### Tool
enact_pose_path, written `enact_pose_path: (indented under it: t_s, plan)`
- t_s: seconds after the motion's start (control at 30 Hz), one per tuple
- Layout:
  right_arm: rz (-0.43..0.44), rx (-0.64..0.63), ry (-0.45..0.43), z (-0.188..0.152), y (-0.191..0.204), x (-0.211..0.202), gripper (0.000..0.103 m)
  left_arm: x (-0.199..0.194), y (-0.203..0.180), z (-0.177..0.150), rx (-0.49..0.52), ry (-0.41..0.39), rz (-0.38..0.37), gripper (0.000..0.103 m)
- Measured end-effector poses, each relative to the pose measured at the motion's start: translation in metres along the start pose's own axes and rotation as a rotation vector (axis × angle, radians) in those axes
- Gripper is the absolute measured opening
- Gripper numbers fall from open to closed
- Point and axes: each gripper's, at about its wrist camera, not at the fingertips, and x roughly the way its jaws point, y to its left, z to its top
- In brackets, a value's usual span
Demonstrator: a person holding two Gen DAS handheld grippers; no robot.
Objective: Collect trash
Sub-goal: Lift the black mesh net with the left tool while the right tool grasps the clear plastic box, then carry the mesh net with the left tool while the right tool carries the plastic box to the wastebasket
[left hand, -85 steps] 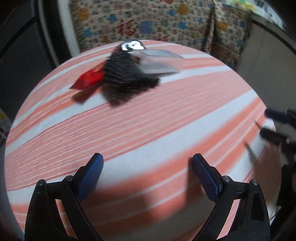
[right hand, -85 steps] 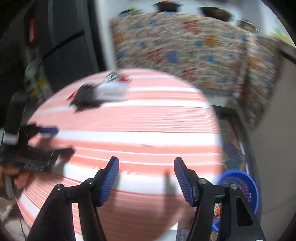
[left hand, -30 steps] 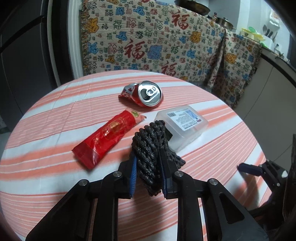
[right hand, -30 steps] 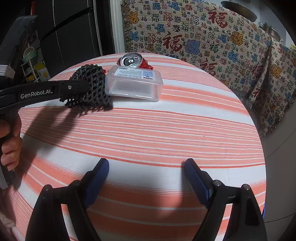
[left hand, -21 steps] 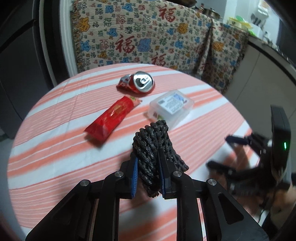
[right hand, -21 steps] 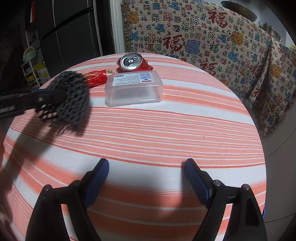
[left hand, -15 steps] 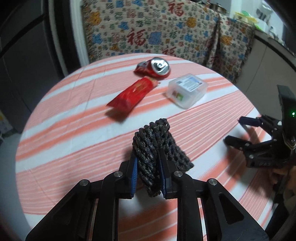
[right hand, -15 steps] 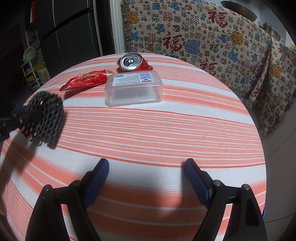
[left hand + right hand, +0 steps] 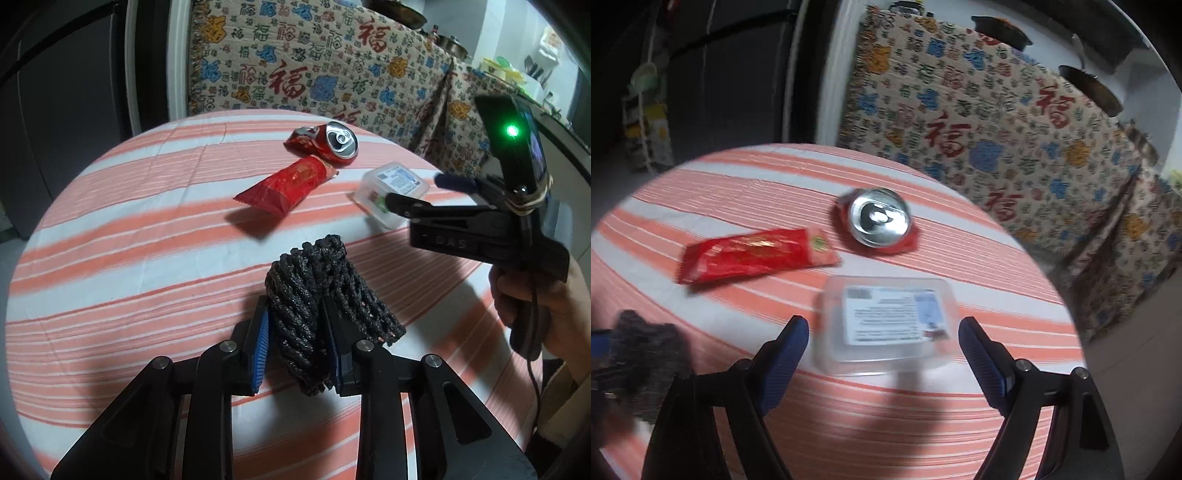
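Both views are taken from above, angled down at the table (image 9: 110,229), facing the patterned cloth (image 9: 997,140); the crushed can (image 9: 338,142) and red wrapper (image 9: 753,254) are shared.

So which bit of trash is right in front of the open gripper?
The clear plastic box. It lies between the right hand-held gripper's spread fingers; the can and red wrapper lie farther back.

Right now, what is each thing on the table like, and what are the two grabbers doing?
Black net: pinched between the left gripper fingers, which have just been opening.
Right gripper: open, the plastic box between its fingers.
Plastic box: lid on.
Can: crushed, on the tablecloth.
Red wrapper: lying flat.
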Motion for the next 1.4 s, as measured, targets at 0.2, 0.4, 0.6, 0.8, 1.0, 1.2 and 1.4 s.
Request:
enact_pose_path:
  t_s: [0.2,0.4,0.6,0.8,1.0,1.2,1.4]
  plan:
    - [-0.097,0.156,0.059,-0.049,-0.075,-0.005,0.084,-0.002,0.003,0.003,-0.024,0.002,0.022,0.061]
    - [-0.03,0.333,0.073,-0.076,-0.106,-0.023,0.085,-0.005,0.0,0.005,-0.041,-0.014,0.008,0.089]
    - [0.115,0.412,0.082,-0.036,-0.067,0.008,0.086,0.004,-0.009,0.002,-0.036,0.0,0.008,0.095]
    - [0.029,0.415,0.12,-0.03,-0.065,0.039,0.086,0.017,-0.018,0.0,-0.044,0.014,0.009,0.099]
    - [0.024,0.363,0.112,-0.045,-0.086,0.028,0.063,0.023,-0.021,0.001,-0.007,0.042,0.07,0.099]
    - [0.059,0.375,0.099,-0.067,-0.112,0.017,0.063,0.031,-0.02,0.003,0.012,0.039,0.123,0.103]
    - [0.045,0.335,0.113,-0.061,-0.103,0.022,0.072,0.036,-0.022,0.004,0.034,0.047,0.132,0.103]
